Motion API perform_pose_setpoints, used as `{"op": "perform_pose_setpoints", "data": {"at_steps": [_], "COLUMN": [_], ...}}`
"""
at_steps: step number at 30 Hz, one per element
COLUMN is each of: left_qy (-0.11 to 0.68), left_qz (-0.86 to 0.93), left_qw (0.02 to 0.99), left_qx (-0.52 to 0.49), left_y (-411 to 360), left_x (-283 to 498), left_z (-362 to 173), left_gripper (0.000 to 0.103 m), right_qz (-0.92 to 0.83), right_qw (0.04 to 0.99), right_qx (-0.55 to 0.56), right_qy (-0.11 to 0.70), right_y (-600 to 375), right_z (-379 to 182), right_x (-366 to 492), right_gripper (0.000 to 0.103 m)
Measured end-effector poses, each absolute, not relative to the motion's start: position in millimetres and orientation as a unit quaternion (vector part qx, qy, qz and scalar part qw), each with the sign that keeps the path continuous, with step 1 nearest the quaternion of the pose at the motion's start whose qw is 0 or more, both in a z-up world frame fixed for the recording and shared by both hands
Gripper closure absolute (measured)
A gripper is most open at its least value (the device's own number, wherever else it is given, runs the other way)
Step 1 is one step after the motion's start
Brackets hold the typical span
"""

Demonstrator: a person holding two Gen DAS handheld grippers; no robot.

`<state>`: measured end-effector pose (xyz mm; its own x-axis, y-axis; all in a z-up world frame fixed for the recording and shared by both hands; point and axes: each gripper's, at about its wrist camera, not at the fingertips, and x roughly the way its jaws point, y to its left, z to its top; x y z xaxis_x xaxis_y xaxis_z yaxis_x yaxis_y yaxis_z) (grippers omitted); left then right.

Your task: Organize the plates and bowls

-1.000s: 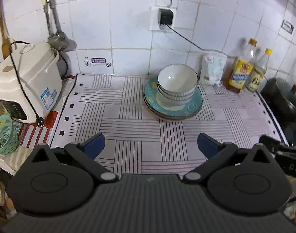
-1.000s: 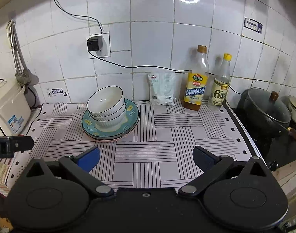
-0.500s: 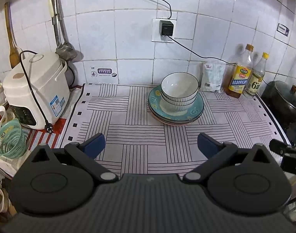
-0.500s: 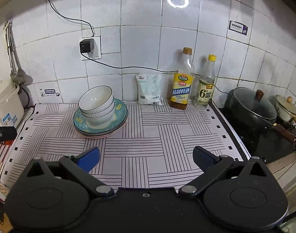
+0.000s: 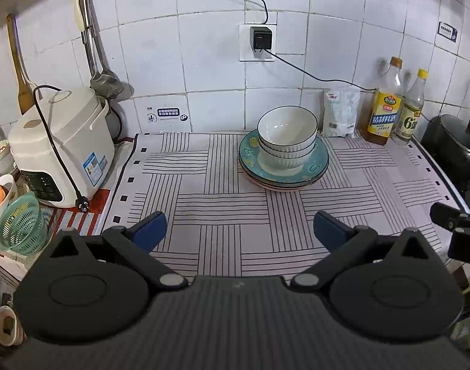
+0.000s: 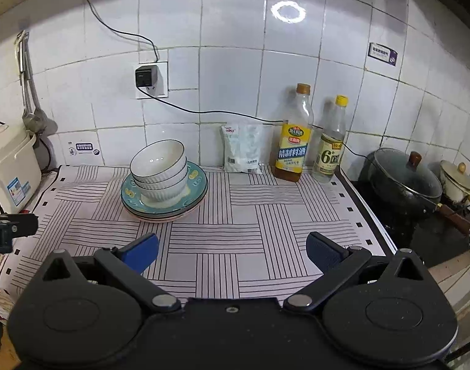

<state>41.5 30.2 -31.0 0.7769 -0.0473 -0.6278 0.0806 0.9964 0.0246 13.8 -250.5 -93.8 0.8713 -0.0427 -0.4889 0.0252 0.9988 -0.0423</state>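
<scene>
Left wrist shows both our grippers (image 5: 239, 228) (image 6: 231, 251) wide open, empty; we should leave the bowls (image 5: 286, 137) squarely nested on plates (image 5: 319, 166).

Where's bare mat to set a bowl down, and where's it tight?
Free: the striped mat between the rice cooker and the plate stack, and everything in front of the stack. Also right of it, up to the stove edge. Tight: back right, by the white bag and two bottles.
</scene>
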Motion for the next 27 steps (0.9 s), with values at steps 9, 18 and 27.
{"op": "perform_pose_setpoints", "data": {"at_steps": [9, 18, 27], "left_qy": [0.332, 0.330, 0.322], "left_qz": [-0.025, -0.015, -0.008], "left_qw": [0.943, 0.944, 0.947], "left_qx": [0.016, 0.024, 0.018], "left_y": [35, 33, 38], "left_x": [44, 47, 47], "left_z": [-39, -42, -40], "left_gripper": [0.000, 0.000, 0.000], "right_qz": [-0.015, -0.013, -0.014], "right_qw": [0.969, 0.966, 0.965], "right_qx": [-0.016, -0.015, -0.017], "right_qy": [0.247, 0.256, 0.261], "right_y": [-245, -239, -235], "right_z": [-96, -103, -105], "right_x": [15, 19, 21], "right_gripper": [0.000, 0.000, 0.000]}}
